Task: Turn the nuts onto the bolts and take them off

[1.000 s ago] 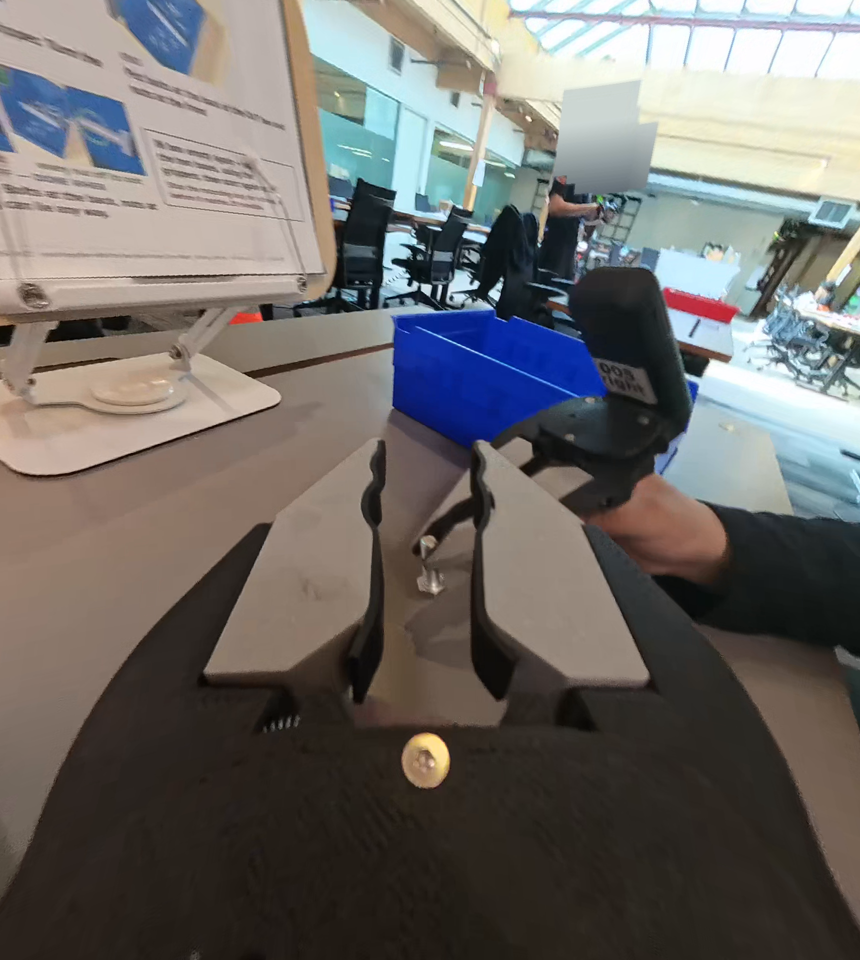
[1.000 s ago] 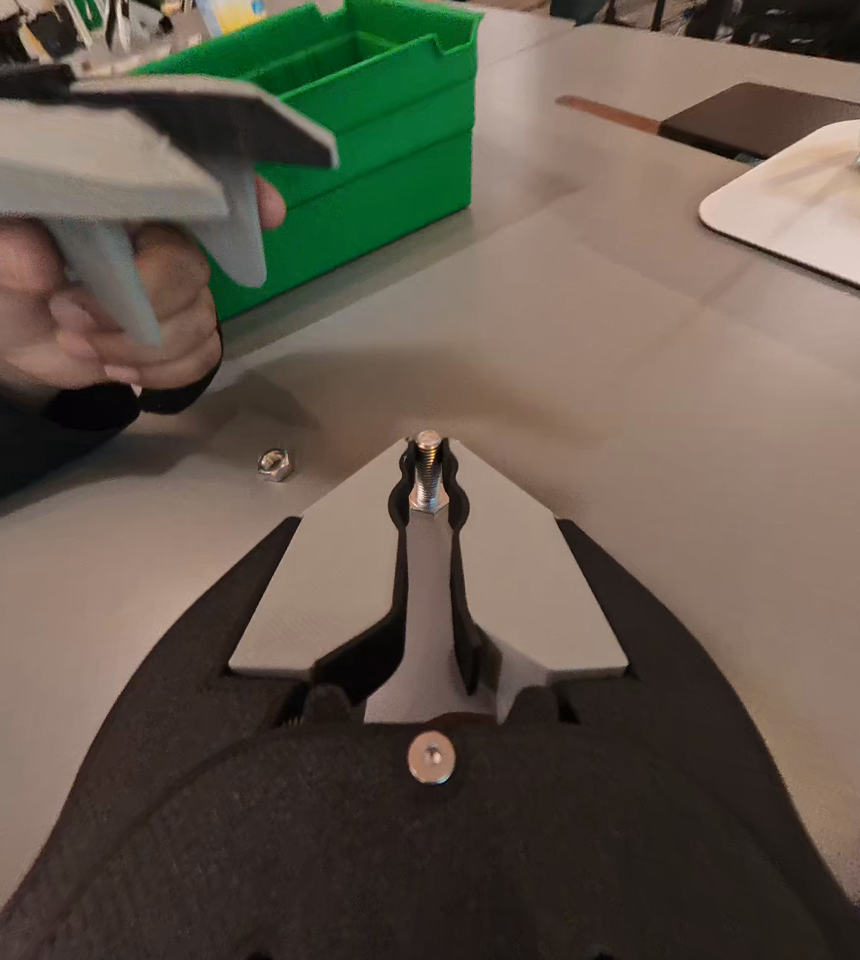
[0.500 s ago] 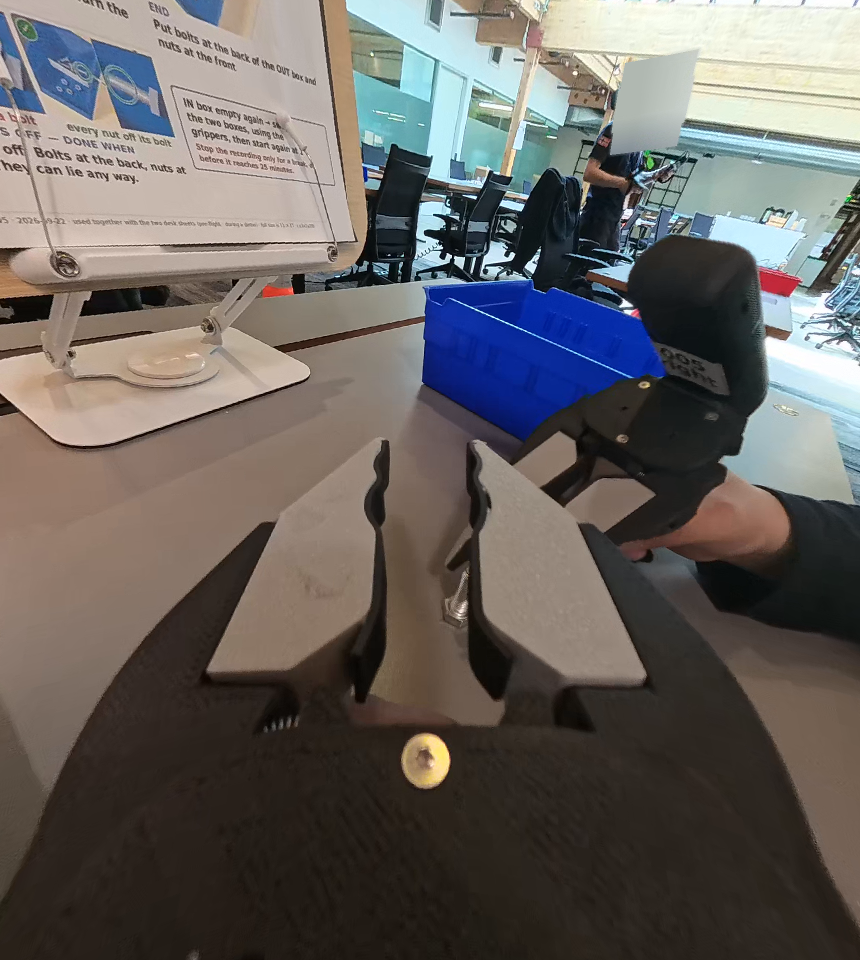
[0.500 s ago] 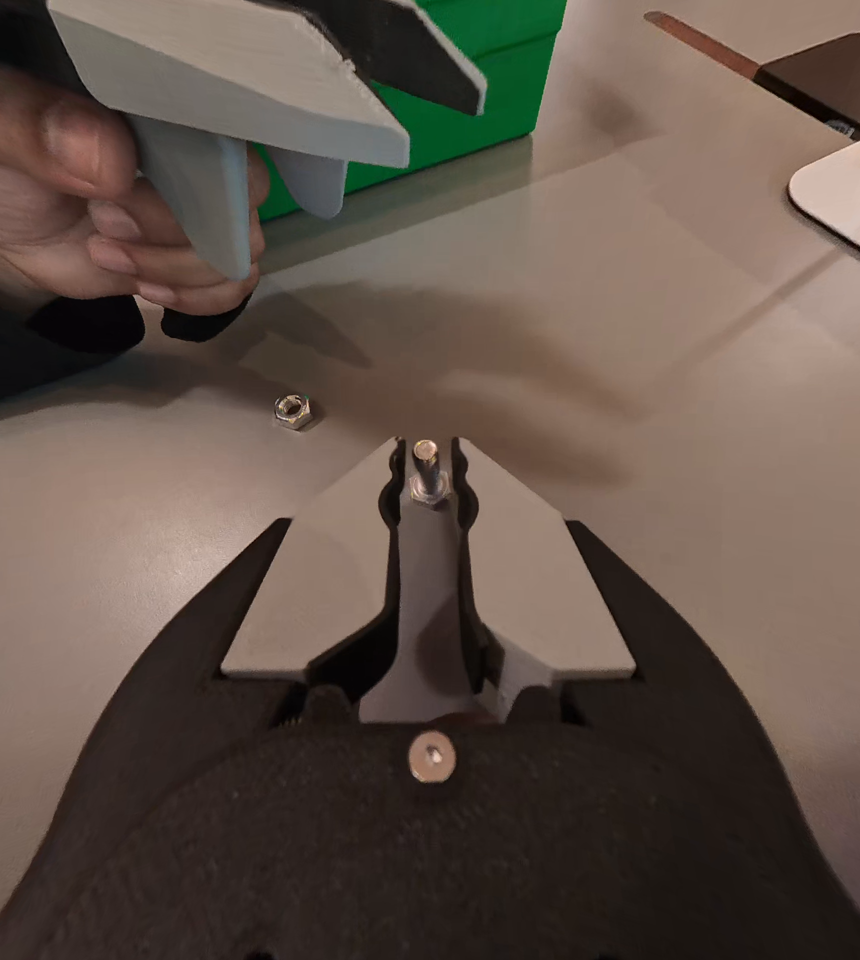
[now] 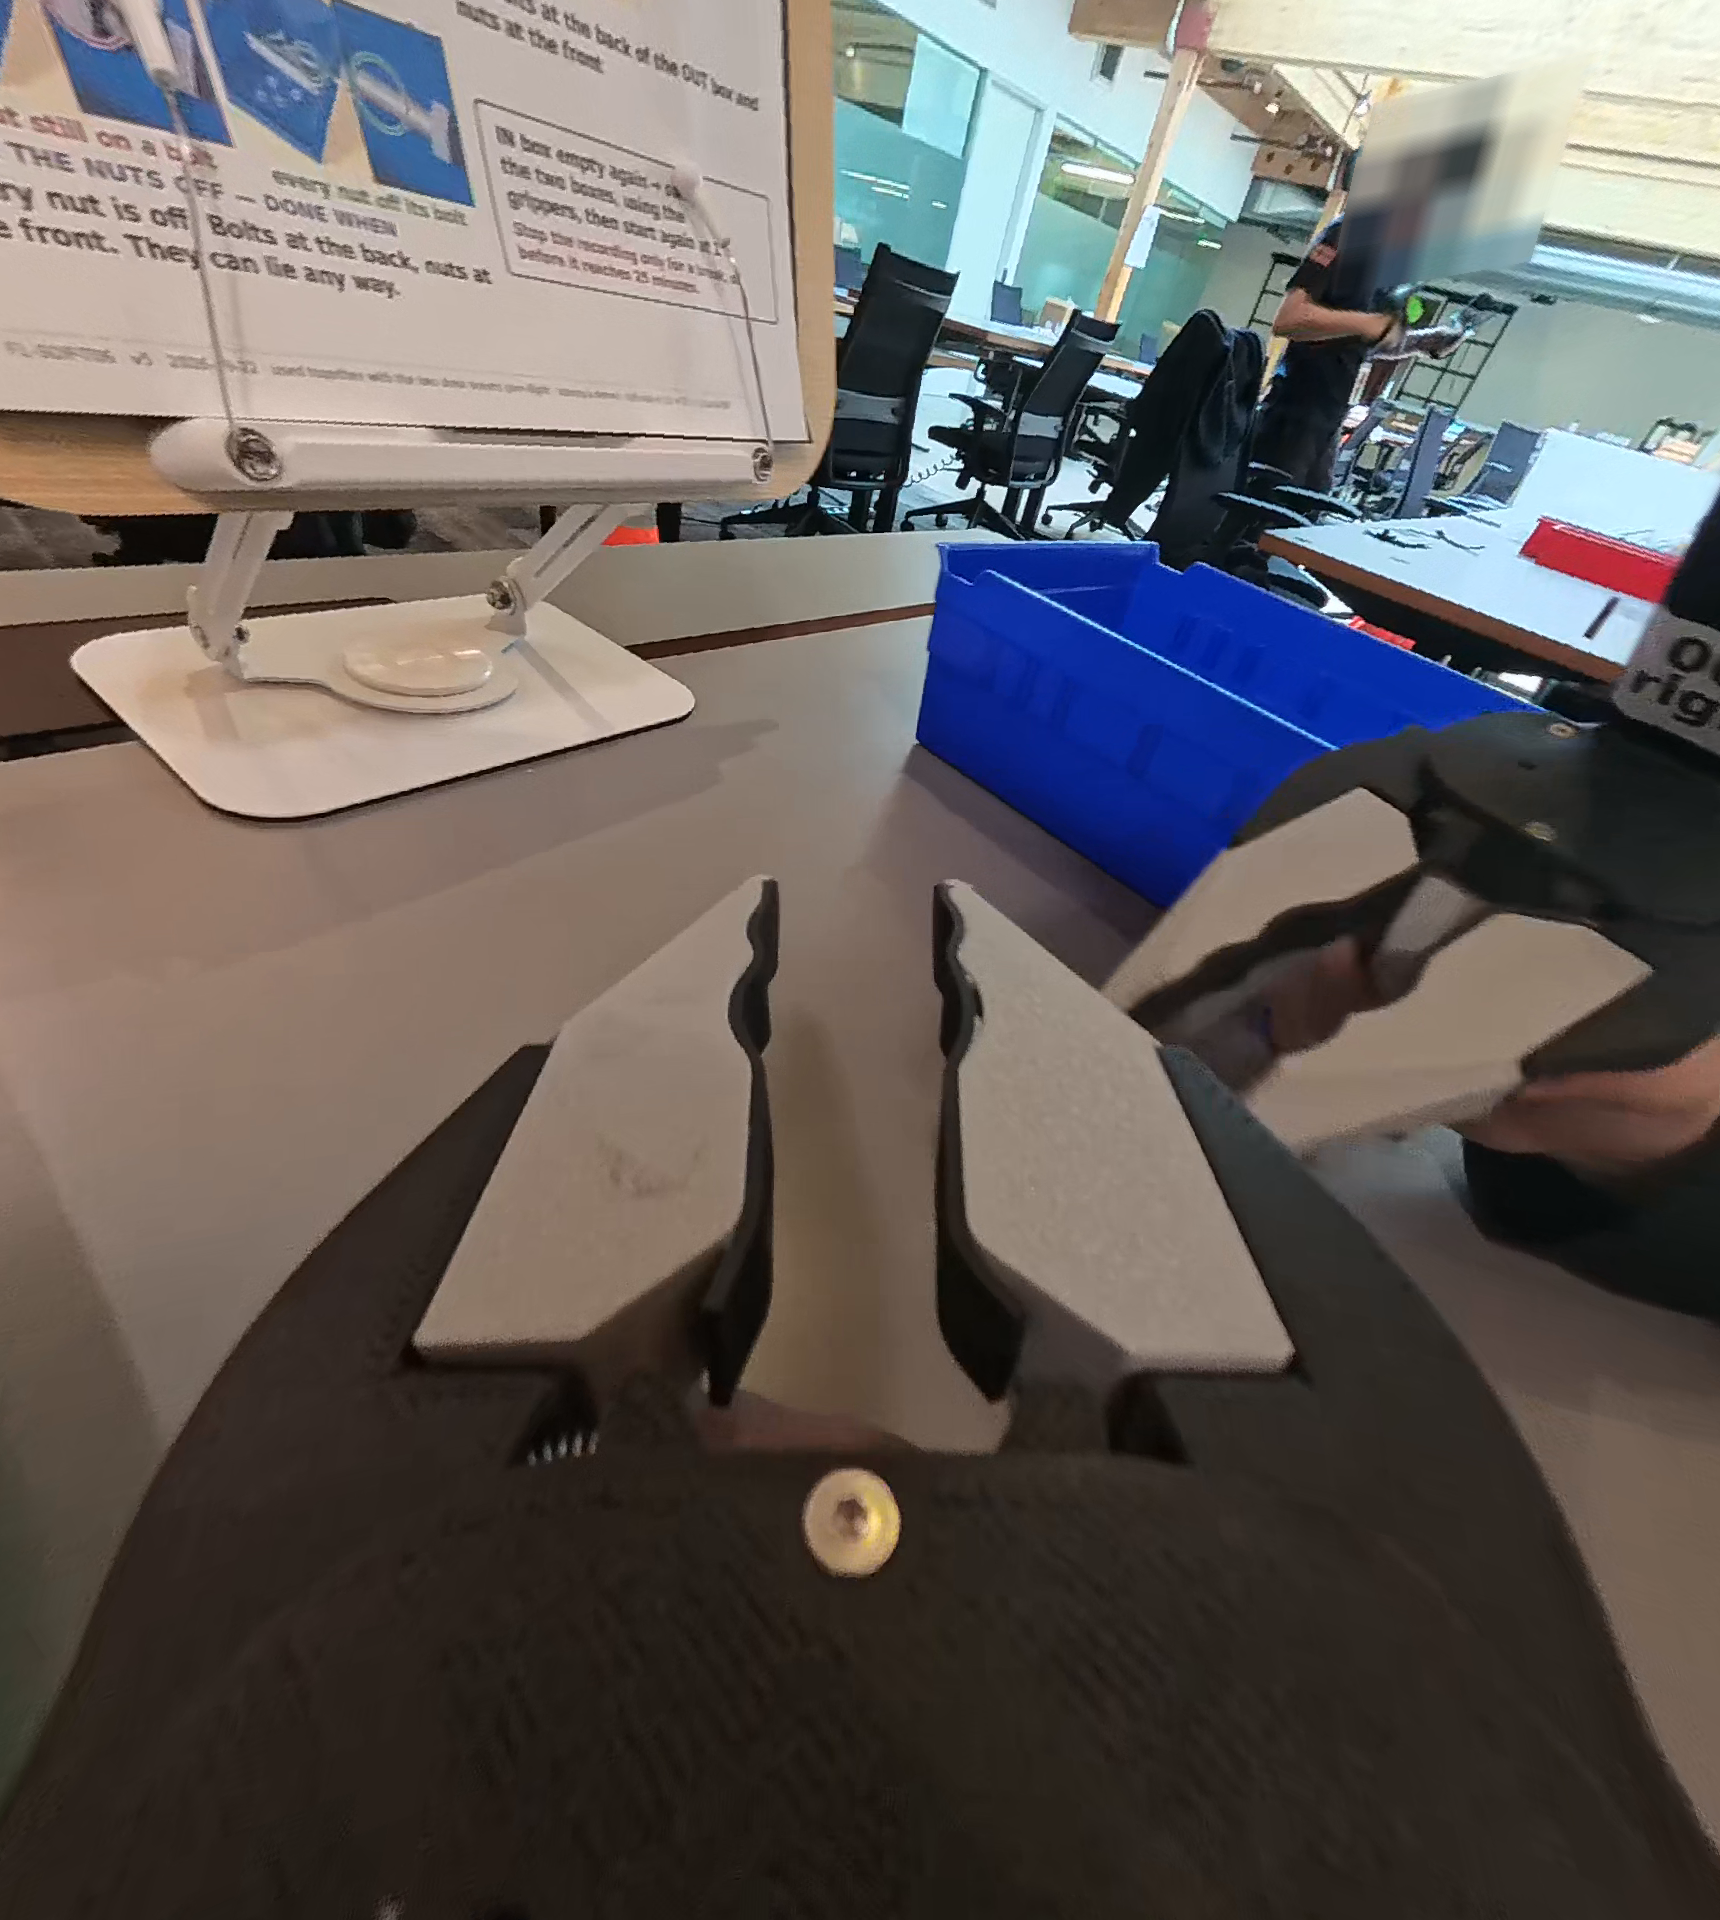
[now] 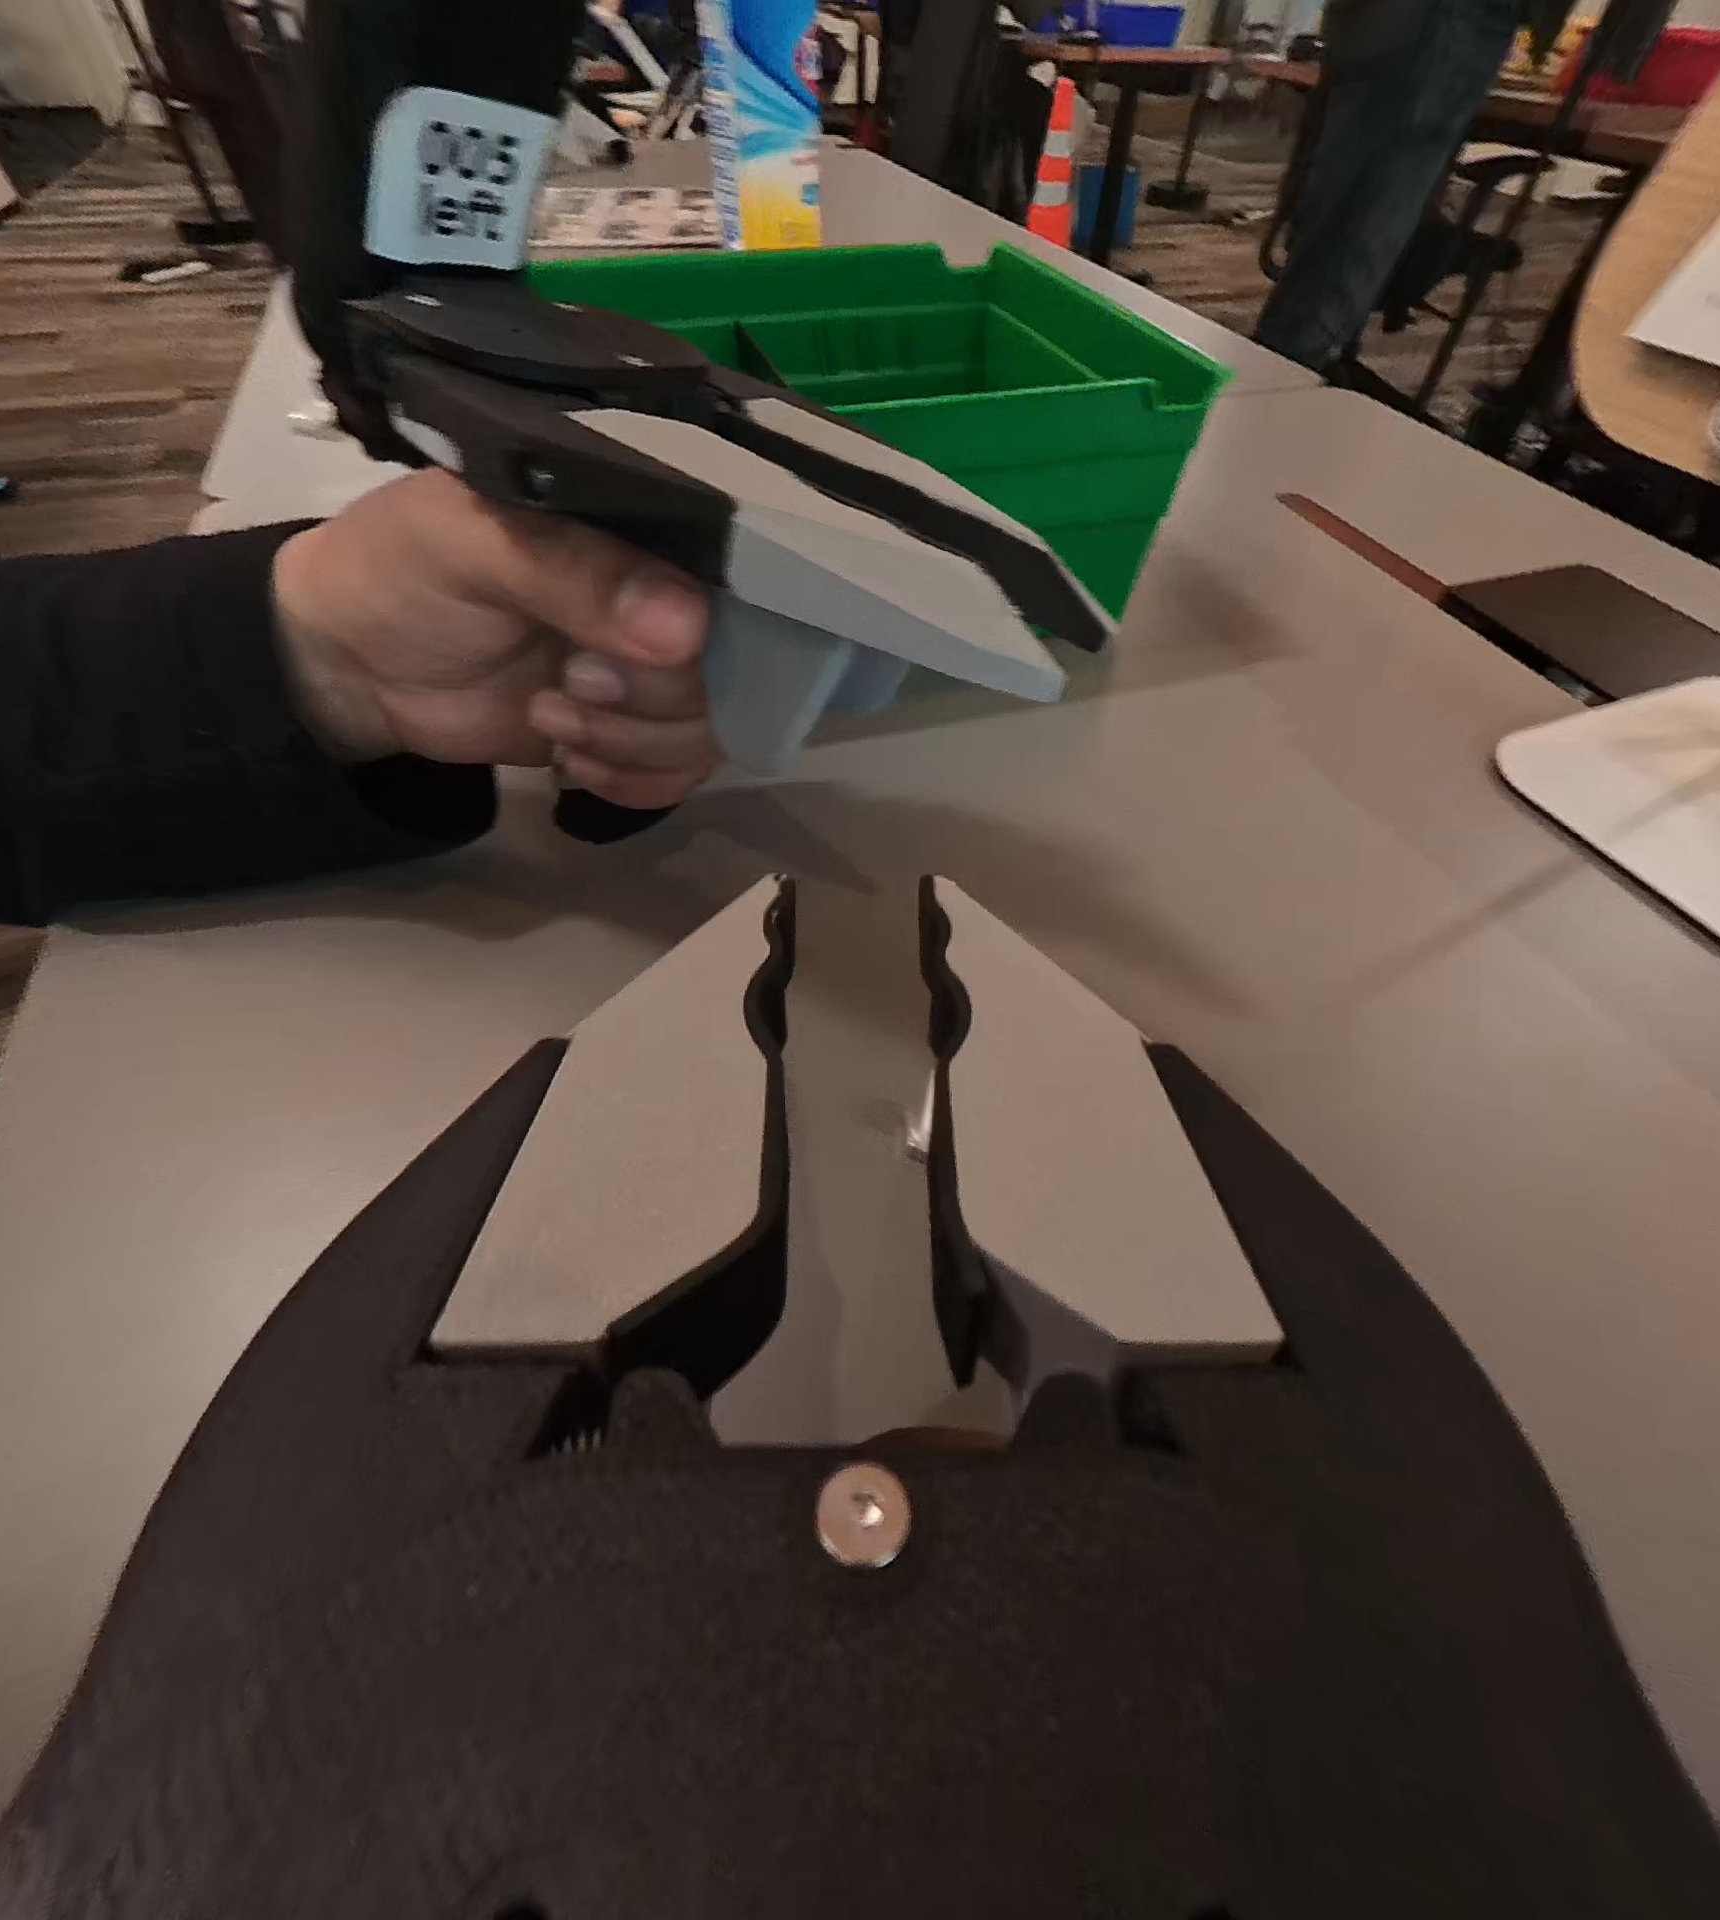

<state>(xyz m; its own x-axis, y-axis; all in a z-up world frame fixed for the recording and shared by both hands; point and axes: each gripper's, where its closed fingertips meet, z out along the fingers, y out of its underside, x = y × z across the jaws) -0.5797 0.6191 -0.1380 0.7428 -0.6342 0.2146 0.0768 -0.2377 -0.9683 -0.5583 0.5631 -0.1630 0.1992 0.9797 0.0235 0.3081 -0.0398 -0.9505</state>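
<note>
My right gripper (image 6: 854,904) is open above the grey table (image 6: 1251,935). A blurred silver bolt (image 6: 916,1124) shows low between its fingers, close to the right finger; I cannot tell whether it rests on the table. My left gripper (image 5: 854,914) is open and empty, with only bare table (image 5: 316,987) between its fingers. In the right wrist view the left gripper (image 6: 1074,655) hovers ahead and to the left, held in a hand. The right gripper's fingers (image 5: 1271,914) show at the right of the left wrist view. No nut is in view.
A blue bin (image 5: 1126,748) stands ahead and right of the left gripper. A green divided bin (image 6: 991,416) stands behind the left gripper. A white document stand (image 5: 368,727) with an instruction sheet sits at the back; its base also shows in the right wrist view (image 6: 1666,810).
My right gripper has opened and let go of the bolt it held. Both grippers have risen and tilted up. The loose nut on the table has left the right wrist view.
</note>
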